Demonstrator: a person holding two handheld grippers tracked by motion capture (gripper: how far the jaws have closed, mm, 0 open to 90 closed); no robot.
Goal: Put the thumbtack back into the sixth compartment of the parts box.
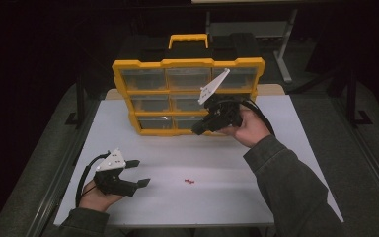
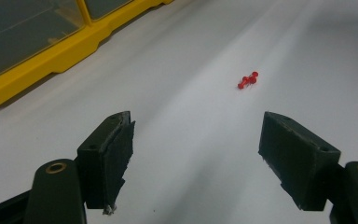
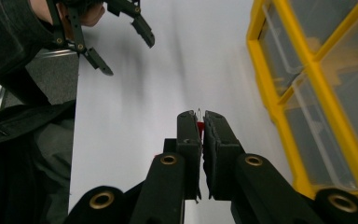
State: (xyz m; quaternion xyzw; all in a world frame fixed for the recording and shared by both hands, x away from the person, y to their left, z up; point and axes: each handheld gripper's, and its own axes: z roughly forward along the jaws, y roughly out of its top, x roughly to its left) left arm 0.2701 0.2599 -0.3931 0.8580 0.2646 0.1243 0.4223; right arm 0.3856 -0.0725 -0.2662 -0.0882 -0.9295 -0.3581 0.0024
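white table [image 1: 256, 197] in a dark room; right gripper [image 3: 201, 122] pinches a red pushpin [image 3: 199, 124] (left gripper [image 1: 139, 172] gapes)

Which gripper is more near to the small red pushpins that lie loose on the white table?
Left. The left gripper, jaws open, sits low beside the red pushpins, which lie just ahead of it on the table. The right gripper is raised near the yellow organizer, farther away.
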